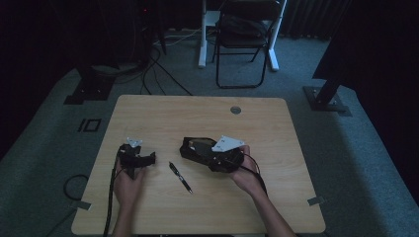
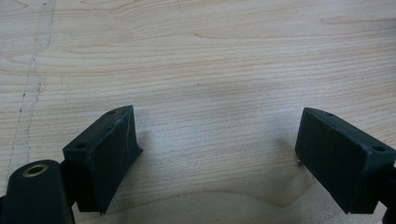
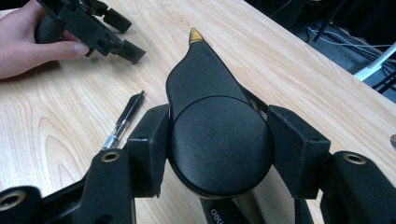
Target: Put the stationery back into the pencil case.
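My right gripper (image 3: 219, 140) is shut on a black tape dispenser (image 3: 210, 93), its pads pressed against both sides of the round body. The dispenser's tapered nose ends in a yellowish tip and points away over the table. In the high view the right gripper (image 1: 205, 153) holds the dispenser (image 1: 193, 146) at the middle of the wooden table (image 1: 197, 113). A black pen (image 1: 180, 177) lies on the wood between the two hands, also seen as the pen (image 3: 123, 122) beside the dispenser. My left gripper (image 2: 215, 149) stands open over bare wood, and the left gripper (image 1: 142, 154) rests at the table's left.
A person's hands hold both grippers from the near edge. A round cable hole (image 1: 235, 109) sits near the far edge. Beyond the table stand a folding chair (image 1: 244, 34), cables on the grey carpet and dark stands at both sides.
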Available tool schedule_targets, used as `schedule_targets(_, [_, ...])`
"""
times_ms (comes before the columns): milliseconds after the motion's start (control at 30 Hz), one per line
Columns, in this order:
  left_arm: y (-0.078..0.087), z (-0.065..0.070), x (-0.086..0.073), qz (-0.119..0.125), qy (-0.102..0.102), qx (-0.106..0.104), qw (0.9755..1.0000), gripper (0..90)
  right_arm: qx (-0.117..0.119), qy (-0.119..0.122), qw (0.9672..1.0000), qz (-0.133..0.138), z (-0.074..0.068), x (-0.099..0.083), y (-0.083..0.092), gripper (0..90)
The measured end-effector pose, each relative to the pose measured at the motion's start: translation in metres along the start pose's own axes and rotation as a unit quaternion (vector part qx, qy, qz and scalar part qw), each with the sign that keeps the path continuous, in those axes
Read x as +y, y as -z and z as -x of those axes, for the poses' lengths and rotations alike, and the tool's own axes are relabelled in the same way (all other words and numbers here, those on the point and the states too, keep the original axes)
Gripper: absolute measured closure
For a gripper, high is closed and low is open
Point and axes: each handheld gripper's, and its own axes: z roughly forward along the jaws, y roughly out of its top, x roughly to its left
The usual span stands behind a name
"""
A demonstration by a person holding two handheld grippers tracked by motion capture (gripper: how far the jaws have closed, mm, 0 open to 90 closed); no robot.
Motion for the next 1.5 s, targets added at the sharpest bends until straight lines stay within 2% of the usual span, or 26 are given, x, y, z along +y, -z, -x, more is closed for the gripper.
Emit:
schedule_targets(800, [0.0, 0.0, 0.0, 0.0, 0.0, 0.0, 1.0, 13.1, -0.01, -0.019, 0.9998, 0.001, 0.014, 0.001, -0.005, 41.7])
schedule_targets(1500, [0.0, 0.0, 0.0, 0.0, 0.0, 0.0, 1.0, 13.1, -0.016, -0.032, 0.9993, -0.005, 0.021, -0.003, -0.012, 41.7])
